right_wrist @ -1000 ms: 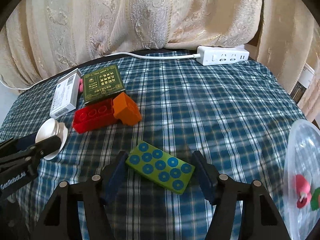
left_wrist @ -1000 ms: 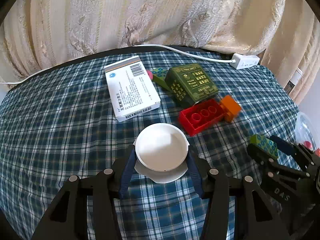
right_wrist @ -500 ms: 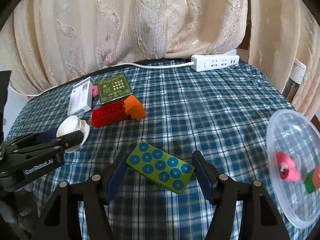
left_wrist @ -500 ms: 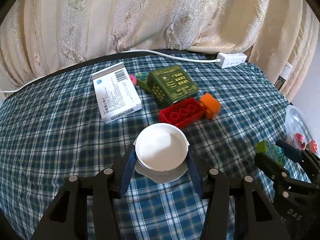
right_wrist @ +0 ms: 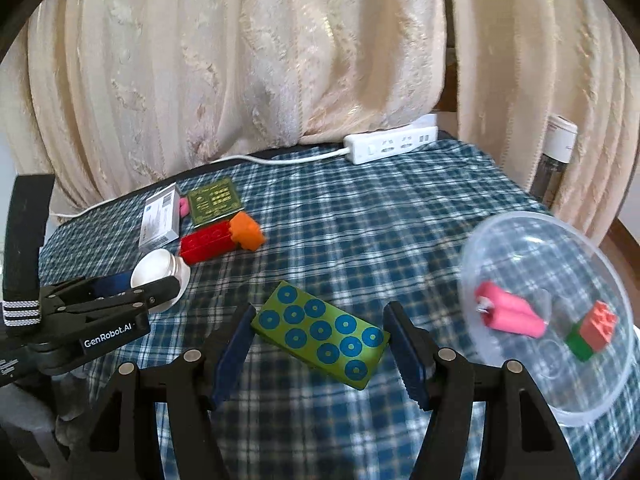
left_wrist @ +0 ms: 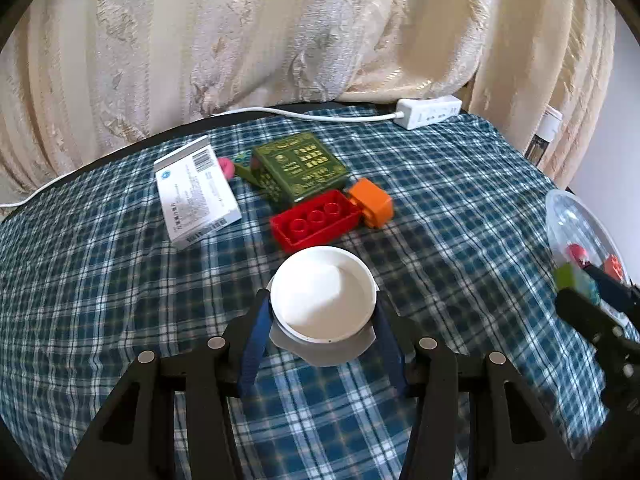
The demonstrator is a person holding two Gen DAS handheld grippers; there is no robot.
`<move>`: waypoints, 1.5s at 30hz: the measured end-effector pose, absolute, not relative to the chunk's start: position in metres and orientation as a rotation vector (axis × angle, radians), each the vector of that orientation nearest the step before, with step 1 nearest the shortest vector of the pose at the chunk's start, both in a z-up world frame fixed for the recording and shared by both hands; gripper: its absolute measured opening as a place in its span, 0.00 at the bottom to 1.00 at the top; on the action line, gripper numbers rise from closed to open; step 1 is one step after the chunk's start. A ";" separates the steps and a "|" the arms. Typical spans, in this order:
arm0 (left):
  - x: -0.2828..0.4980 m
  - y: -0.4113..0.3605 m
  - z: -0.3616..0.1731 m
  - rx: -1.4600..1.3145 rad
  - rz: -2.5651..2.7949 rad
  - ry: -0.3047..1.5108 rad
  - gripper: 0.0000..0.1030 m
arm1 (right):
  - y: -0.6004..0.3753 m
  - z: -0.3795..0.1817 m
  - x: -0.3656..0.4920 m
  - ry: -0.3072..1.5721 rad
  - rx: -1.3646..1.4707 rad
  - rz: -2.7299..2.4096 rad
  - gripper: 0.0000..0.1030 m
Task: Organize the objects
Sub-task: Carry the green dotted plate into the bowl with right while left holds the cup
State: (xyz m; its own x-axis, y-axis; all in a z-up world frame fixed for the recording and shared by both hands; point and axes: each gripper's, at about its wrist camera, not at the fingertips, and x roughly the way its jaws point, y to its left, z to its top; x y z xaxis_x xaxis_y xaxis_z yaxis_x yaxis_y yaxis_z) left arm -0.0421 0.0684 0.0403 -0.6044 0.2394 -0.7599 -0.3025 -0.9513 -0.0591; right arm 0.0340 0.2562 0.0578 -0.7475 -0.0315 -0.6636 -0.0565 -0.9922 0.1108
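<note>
My left gripper [left_wrist: 323, 312] is shut on a small white round dish [left_wrist: 323, 294] and holds it above the plaid cloth; it also shows in the right wrist view [right_wrist: 158, 274]. My right gripper [right_wrist: 320, 338] is shut on a green block with blue studs [right_wrist: 320, 338], lifted and close to the left of a clear plastic bowl [right_wrist: 520, 240]. The bowl holds a pink piece [right_wrist: 508, 314] and a red-and-green brick [right_wrist: 592, 330]. A red brick [left_wrist: 316, 220], an orange brick [left_wrist: 372, 202], a green box [left_wrist: 300, 166] and a white box [left_wrist: 196, 194] lie at the back.
A white power strip [left_wrist: 430, 110] with its cable lies at the table's far edge. Cream curtains [left_wrist: 280, 40] hang close behind. The plaid cloth [left_wrist: 100, 280] covers the whole table. A small pink piece [left_wrist: 227, 167] lies between the two boxes.
Both grippers have risen and pulled back with their loads, so the table objects look farther away. The right gripper has moved towards the clear bowl, which now shows fully.
</note>
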 end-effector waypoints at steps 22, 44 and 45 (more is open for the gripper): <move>-0.007 0.111 0.049 -1.164 2.467 0.130 0.50 | 0.377 0.050 0.076 0.385 -1.004 2.706 0.67; -0.005 0.133 0.043 -1.187 2.420 0.142 0.50 | 0.384 0.031 0.031 0.405 -1.115 2.696 0.67; -0.006 0.132 0.043 -1.187 2.419 0.140 0.50 | 0.384 0.031 0.028 0.407 -1.116 2.691 0.67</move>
